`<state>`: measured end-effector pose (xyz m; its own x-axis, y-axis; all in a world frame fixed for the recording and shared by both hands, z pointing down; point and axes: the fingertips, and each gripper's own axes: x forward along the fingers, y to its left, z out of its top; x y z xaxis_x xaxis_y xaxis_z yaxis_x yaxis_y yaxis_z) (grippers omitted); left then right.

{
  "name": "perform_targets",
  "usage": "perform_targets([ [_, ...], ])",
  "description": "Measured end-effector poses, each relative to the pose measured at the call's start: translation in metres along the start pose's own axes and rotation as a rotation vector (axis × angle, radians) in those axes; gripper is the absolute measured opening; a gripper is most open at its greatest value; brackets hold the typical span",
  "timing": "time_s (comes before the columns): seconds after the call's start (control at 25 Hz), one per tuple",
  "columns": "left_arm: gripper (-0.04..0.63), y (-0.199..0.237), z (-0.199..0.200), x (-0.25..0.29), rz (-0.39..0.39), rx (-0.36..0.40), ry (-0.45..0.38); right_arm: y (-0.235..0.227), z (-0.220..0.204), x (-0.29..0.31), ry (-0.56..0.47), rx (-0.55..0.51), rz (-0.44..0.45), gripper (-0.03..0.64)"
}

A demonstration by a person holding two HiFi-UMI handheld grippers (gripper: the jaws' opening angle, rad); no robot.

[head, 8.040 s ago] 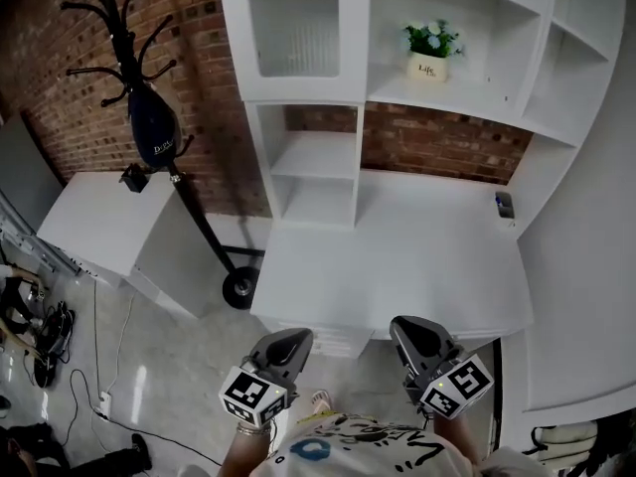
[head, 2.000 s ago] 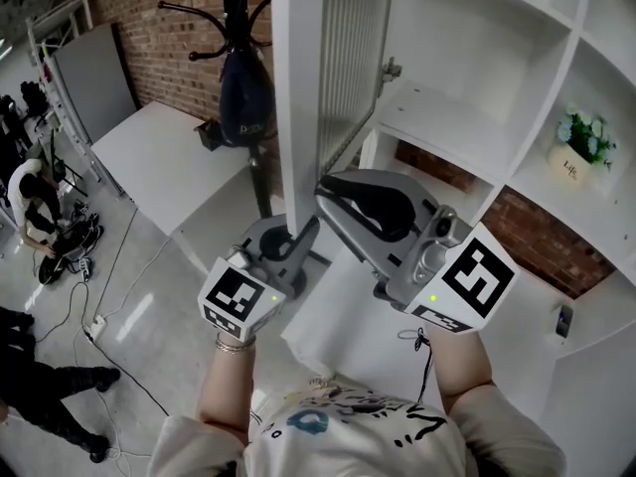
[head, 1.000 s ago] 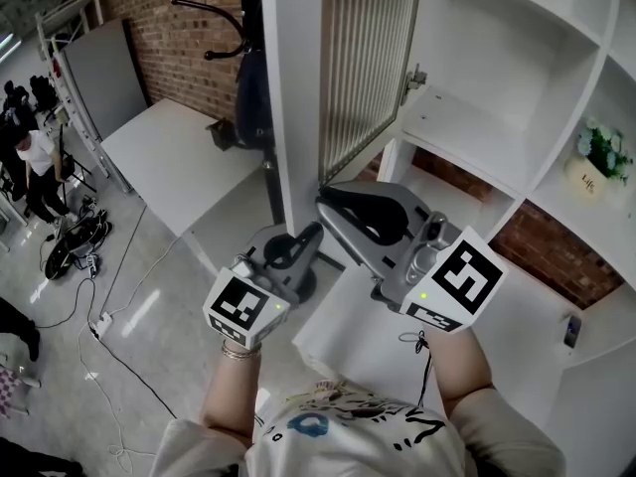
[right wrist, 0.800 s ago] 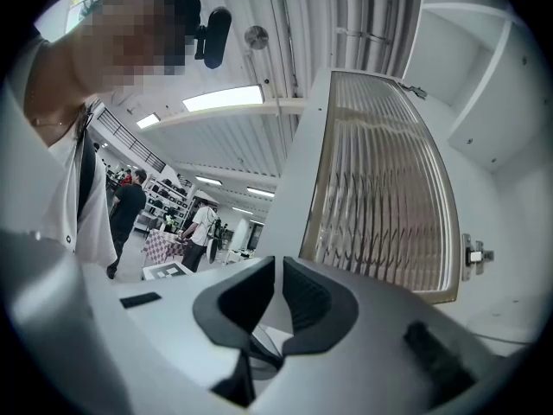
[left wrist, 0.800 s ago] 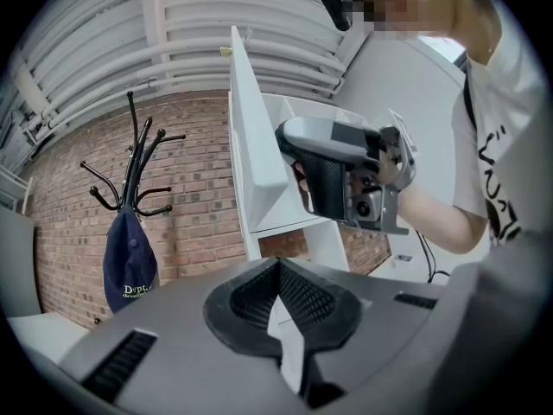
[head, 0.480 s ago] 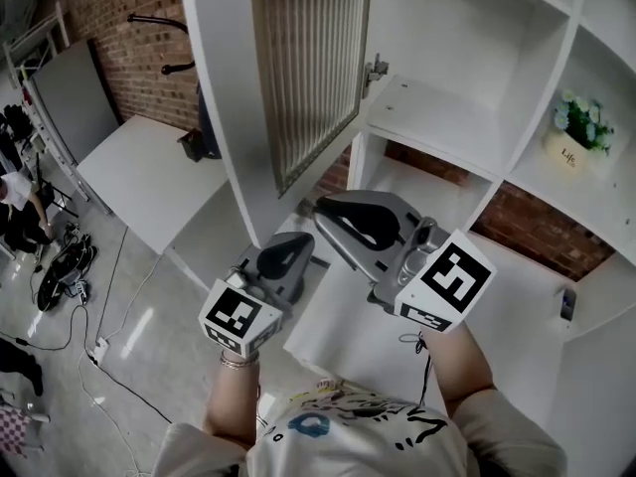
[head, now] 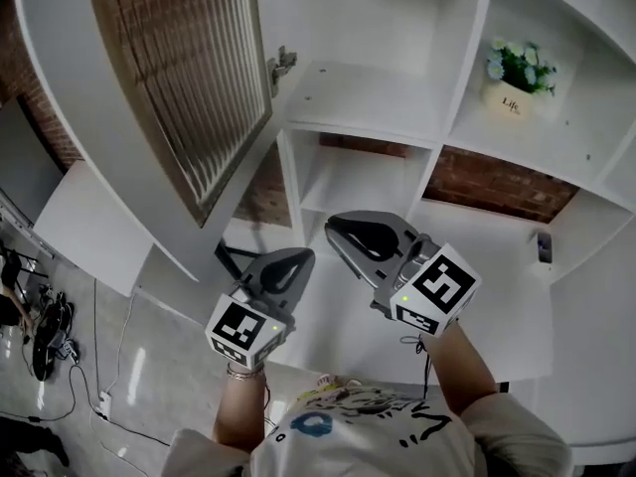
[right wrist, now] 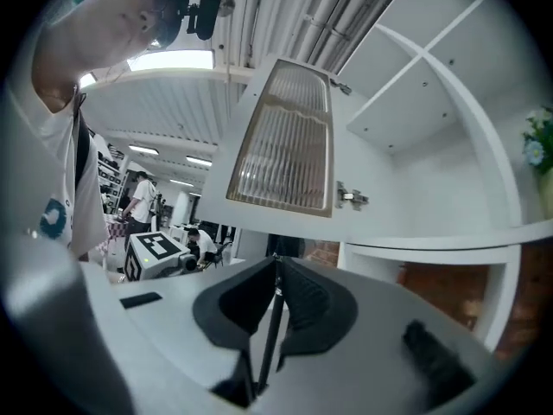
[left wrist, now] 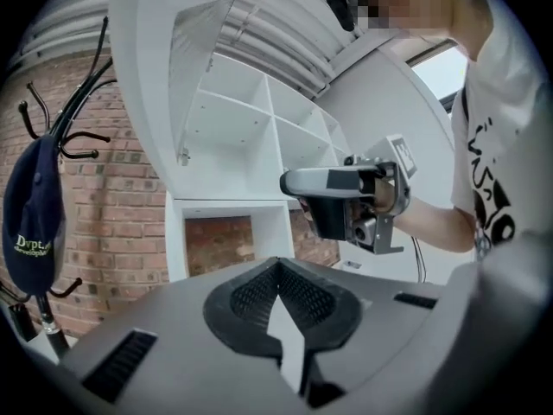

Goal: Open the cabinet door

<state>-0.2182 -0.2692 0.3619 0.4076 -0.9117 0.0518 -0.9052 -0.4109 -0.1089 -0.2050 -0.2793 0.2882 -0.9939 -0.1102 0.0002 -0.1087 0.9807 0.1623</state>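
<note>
The right gripper [right wrist: 276, 264] has its jaws all but together, only a thin slit between the ribbed pads [right wrist: 304, 305], and nothing in it; they have just closed that last bit further. The left gripper [left wrist: 278, 268] has its jaws meeting at the tips, also with nothing held. In the head view both are held out level in front of the person, left gripper [head: 301, 258] and right gripper [head: 334, 229] side by side, near each other but apart, and neither touches the furniture.

Above them and to the left the cabinet door [head: 179, 87] stands swung wide open, a white frame round a ribbed glass pane, hanging from its hinge [head: 281, 65] at the edge of the cabinet [head: 368, 28], whose inside shows bare white. From the right gripper view the door [right wrist: 285, 145] juts out well above the jaws.

Below lies the white surface [head: 487, 296], with a small dark object [head: 542, 247] near its right edge. A potted plant [head: 513, 76] sits on a shelf to the upper right. A coat stand with a dark cap [left wrist: 33, 223] is by the brick wall [left wrist: 104, 232]
</note>
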Motion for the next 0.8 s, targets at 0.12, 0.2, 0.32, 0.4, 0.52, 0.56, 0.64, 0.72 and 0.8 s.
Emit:
perform_targets([
  [0.12,0.014,-0.013,-0.004,0.016,-0.064,-0.001,0.007,-0.016,-0.02,-0.017,0.04,0.026,-0.074,0.04],
  [0.2,0.014,-0.022,-0.007,0.027,-0.104,-0.004,0.01,-0.023,-0.032,-0.03,0.058,0.054,-0.111,0.038],
  [0.32,0.014,-0.036,-0.016,0.04,-0.16,-0.007,0.023,-0.031,-0.05,-0.048,0.087,0.081,-0.164,0.038],
  [0.4,0.014,-0.043,-0.026,0.046,-0.184,-0.013,0.041,-0.033,-0.059,-0.058,0.105,0.097,-0.191,0.037],
  [0.52,0.014,-0.054,-0.039,0.054,-0.216,-0.029,0.065,-0.035,-0.071,-0.074,0.118,0.124,-0.223,0.037],
  [0.56,0.014,-0.058,-0.04,0.056,-0.227,-0.033,0.064,-0.035,-0.075,-0.079,0.12,0.132,-0.234,0.037],
  [0.64,0.014,-0.066,-0.04,0.062,-0.243,-0.04,0.056,-0.036,-0.085,-0.09,0.121,0.151,-0.257,0.037],
  [0.72,0.014,-0.073,-0.043,0.064,-0.255,-0.051,0.056,-0.034,-0.097,-0.1,0.13,0.178,-0.277,0.037],
  [0.8,0.014,-0.081,-0.047,0.065,-0.268,-0.059,0.063,-0.031,-0.109,-0.11,0.141,0.205,-0.293,0.037],
])
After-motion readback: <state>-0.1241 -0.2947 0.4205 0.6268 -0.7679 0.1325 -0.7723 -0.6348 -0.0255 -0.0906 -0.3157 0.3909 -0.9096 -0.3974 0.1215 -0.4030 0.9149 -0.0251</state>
